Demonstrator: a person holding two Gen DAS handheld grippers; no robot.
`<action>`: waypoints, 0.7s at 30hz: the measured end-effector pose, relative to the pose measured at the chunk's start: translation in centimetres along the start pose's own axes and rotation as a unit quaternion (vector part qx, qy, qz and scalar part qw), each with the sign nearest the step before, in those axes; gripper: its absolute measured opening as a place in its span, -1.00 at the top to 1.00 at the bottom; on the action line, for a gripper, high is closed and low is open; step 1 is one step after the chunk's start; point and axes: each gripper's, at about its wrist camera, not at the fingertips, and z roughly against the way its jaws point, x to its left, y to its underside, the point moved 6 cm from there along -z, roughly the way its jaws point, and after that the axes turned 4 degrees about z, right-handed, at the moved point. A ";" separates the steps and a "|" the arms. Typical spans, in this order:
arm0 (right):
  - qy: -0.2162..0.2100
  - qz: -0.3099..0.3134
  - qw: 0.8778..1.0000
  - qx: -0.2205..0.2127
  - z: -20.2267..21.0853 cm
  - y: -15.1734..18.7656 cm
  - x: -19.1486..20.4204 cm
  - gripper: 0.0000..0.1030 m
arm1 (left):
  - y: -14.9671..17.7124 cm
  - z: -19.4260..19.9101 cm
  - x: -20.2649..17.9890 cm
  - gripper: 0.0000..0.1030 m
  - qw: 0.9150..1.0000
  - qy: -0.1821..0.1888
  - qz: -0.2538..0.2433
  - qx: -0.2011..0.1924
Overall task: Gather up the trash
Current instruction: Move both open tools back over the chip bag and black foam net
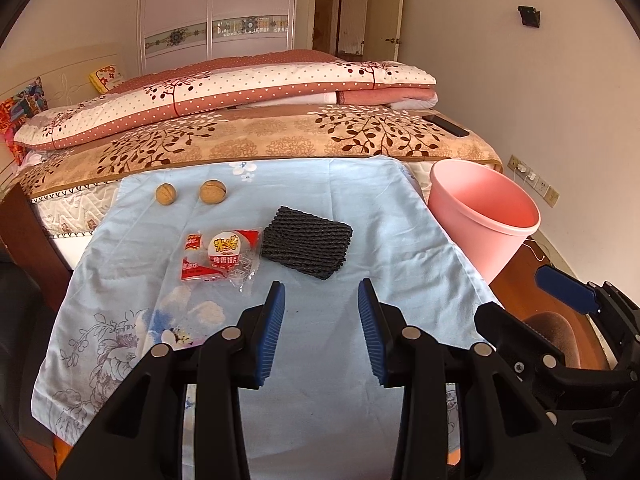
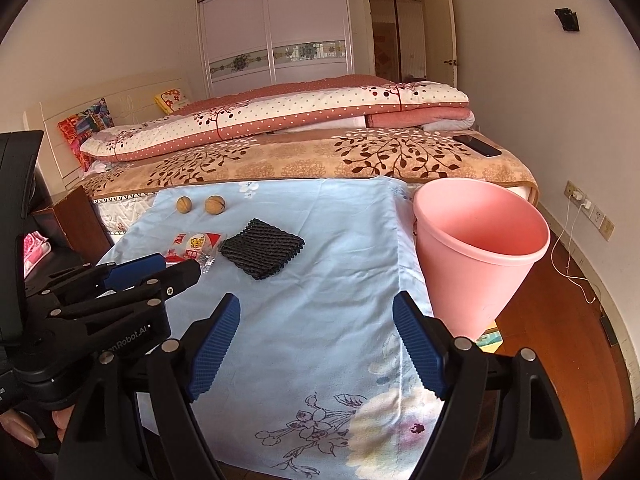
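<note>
Both grippers hang nearest you, over the near end of the blue cloth (image 1: pixel 320 248). Your left gripper (image 1: pixel 322 336) has its jaws parted with nothing between them; your right gripper (image 2: pixel 316 344) stands wider apart, also empty.

Your trash lies further out on the cloth. Nearest is the snack wrapper (image 1: pixel 218 254), red and white with clear film, flat and slightly left of your left gripper's line. Touching or just beside it on the right is the black foam mesh (image 1: pixel 306 240), folded into a flat pad. At the far edge of the cloth sit two walnuts (image 1: pixel 190 194), close together but apart. Right of the cloth stands the pink bin (image 2: pixel 480 248), open and, as far as you can see in, empty.

Nothing looks collected yet, so you are likely at the start: choosing a first piece. The mesh pad seems the easier grab for your right gripper, being thick and near the bin. For the wrapper, come down low and pinch a raised film edge, since it lies flat. Behind everything is the bed (image 2: pixel 320 160) with folded quilts.
</note>
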 end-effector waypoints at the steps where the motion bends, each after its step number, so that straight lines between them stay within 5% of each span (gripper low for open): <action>1: -0.006 0.001 1.000 0.001 -0.2 0.0 0.2 -0.50 | 0.0 0.0 0.2 0.26 1.000 -0.001 0.003 -0.002; 21: -0.096 0.043 0.994 0.022 -3.8 -0.4 3.6 -0.26 | 0.1 -1.9 4.0 0.26 0.998 -0.042 0.052 0.012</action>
